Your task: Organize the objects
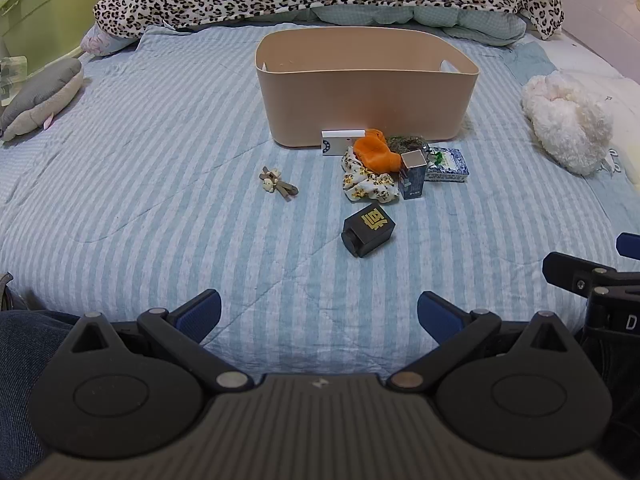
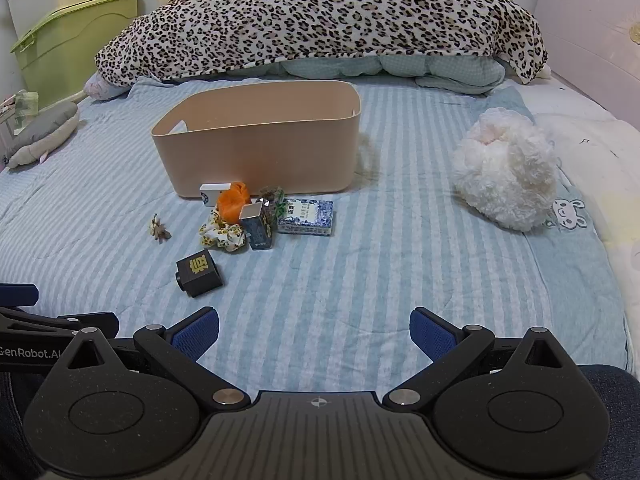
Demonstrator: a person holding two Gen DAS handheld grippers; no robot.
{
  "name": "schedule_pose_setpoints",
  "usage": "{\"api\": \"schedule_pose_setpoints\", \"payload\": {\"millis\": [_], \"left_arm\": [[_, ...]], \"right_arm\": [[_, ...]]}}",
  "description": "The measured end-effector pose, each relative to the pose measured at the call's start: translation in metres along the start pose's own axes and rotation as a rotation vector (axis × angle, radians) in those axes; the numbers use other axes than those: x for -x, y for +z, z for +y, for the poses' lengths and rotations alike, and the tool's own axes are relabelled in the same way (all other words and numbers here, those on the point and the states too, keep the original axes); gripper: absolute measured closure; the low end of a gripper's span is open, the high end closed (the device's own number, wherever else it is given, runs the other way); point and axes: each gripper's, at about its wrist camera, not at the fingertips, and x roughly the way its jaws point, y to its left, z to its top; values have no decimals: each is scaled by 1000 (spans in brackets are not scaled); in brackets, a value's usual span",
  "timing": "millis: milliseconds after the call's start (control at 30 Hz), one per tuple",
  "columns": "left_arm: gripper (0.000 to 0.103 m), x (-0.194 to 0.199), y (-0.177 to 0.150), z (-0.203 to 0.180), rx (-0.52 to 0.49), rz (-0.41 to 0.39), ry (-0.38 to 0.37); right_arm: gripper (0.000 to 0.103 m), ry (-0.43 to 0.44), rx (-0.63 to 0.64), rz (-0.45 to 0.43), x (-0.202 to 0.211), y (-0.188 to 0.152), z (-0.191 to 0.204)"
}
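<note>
On the striped bed [image 1: 160, 200], nothing is binned yet; both my jaws are released, so next I reach for the near black box [image 1: 368, 230], then the tub [image 1: 366, 104].

My bed [image 1: 160, 200] wears a blue-striped quilt. On it I see a beige bin [image 1: 366, 96], a black box [image 1: 368, 229], scrunchies [image 1: 370, 184] (floral, orange) and a fluffy white toy [image 1: 568, 128].

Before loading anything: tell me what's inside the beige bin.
The beige bin shows only bare inner walls and a handle cutout; nothing rises above its rim. Its near wall hides the floor, so low items can't be ruled out.
</note>
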Motion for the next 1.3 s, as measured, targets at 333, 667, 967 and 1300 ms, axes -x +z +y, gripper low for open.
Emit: {"api": "schedule_pose_setpoints", "payload": {"millis": [333,667,967,1300], "left_arm": [[0,0,0,1,-1,-2,2],[0,0,-1,-1,-11,-3,6],[0,0,-1,-2,-13,-4,9],[0,-7,0,0,-12,7,13]], "right_arm": [[0,-4,-1,3,0,-1,0],[0,-1,-6,7,0,0,-1],[0,-2,-9,8,0,0,-2],[0,-7,-15,20,-6,0,-5]]}}
